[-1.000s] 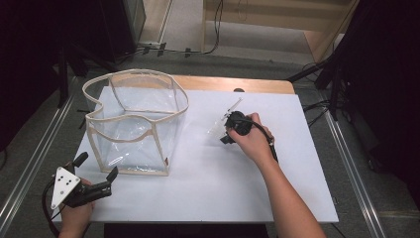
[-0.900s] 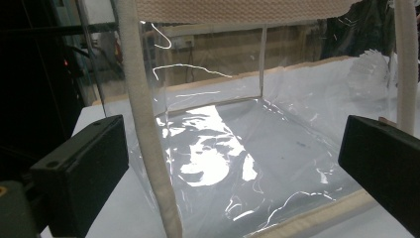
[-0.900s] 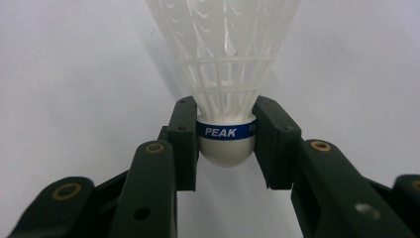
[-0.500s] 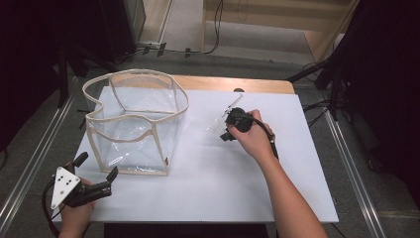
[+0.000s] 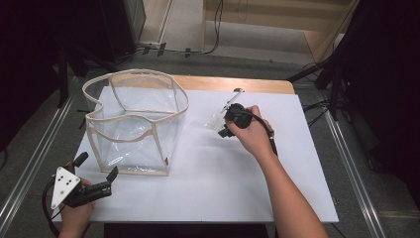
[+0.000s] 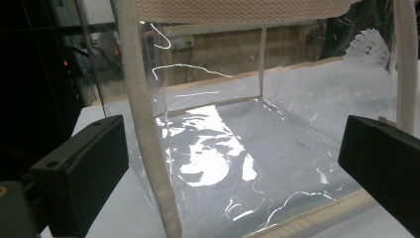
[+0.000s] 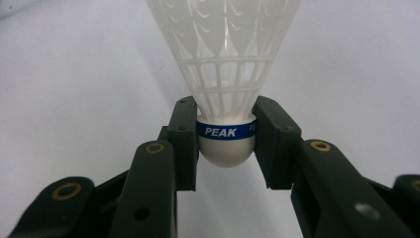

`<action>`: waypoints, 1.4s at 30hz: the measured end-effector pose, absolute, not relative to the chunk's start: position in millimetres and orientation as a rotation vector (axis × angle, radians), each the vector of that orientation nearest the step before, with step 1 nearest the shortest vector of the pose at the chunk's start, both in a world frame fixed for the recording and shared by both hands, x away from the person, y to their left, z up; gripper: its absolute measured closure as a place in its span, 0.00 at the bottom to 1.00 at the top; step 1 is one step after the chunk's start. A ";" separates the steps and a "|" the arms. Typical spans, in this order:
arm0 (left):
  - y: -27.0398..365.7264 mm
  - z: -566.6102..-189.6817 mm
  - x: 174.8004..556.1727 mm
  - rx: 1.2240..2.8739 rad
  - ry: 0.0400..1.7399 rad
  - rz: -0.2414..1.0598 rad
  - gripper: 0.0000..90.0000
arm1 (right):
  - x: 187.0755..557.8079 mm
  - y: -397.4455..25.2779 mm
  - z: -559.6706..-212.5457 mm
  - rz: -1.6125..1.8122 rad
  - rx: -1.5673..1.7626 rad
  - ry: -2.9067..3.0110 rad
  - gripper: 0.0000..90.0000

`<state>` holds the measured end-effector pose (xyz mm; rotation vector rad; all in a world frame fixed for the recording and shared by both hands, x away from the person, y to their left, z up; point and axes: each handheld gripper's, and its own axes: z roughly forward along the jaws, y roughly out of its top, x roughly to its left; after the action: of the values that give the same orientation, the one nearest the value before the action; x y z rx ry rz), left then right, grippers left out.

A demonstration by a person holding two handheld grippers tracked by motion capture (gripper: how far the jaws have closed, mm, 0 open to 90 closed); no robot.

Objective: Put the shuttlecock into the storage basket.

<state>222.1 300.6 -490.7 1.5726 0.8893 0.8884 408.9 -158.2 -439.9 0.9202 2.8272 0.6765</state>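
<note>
On the white surface [image 5: 213,168]: a clear plastic bag [image 5: 136,124] with cream trim stands open-topped at the left; a white shuttlecock [image 5: 218,119] lies right of it, apart from the bag.
Right gripper [image 7: 227,144]: its fingers [image 7: 184,134] are pinched on the shuttlecock [image 7: 225,74] at the rounded nose, either side of the blue band reading PEAK; the skirt points away from the hand.
Left gripper [image 5: 94,168]: held at the near left corner of the surface, just short of the bag, fingers [image 6: 81,168] spread wide and gripping nothing; through them I look straight at the bag's [image 6: 237,163] corner seam.
Shuttlecock's place: low on the surface, near its far edge; whether it is lifted clear I cannot tell.
Done so far: the shuttlecock looks firmly gripped.
Left to do: by my judgement, lifting it, carrying it left over the bag's rim and letting it go inside; the left gripper may yet steady the bag.
Change from the earlier frames: hardly any; both hands and the bag sit where they were half a second and a second ago, so the grip seems to be settling rather than moving.
</note>
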 end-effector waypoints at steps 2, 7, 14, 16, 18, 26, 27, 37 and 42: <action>300.5 -490.7 222.1 1.573 0.890 0.888 0.00 | 409.4 -158.0 -437.7 0.683 0.913 2.824 0.69; 300.5 -490.7 222.1 1.575 0.889 0.889 0.00 | 409.6 -157.3 -432.9 0.698 0.918 2.820 0.69; 300.4 -490.7 222.1 1.574 0.889 0.889 0.00 | 411.0 -156.7 -426.5 0.715 0.903 2.813 0.69; 300.4 -490.7 222.2 1.575 0.888 0.890 0.00 | 411.6 -156.6 -425.2 0.726 0.898 2.814 0.69; 300.4 -490.7 222.1 1.576 0.888 0.890 0.00 | 411.8 -156.6 -423.8 0.729 0.896 2.812 0.69; 300.2 -490.7 222.2 1.577 0.887 0.891 0.00 | 411.7 -155.3 -416.9 0.742 0.911 2.808 0.69; 300.3 -490.7 222.2 1.577 0.887 0.891 0.00 | 412.5 -155.6 -416.2 0.746 0.896 2.809 0.69; 300.3 -490.6 222.2 1.578 0.888 0.891 0.00 | 414.4 -154.3 -405.3 0.772 0.884 2.799 0.69; 300.2 -490.6 222.1 1.577 0.889 0.891 0.00 | 414.8 -153.0 -400.5 0.782 0.877 2.794 0.69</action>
<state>222.1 300.2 -490.6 1.5772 0.8888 0.8909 414.8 -153.0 -400.5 0.8772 2.7942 0.7818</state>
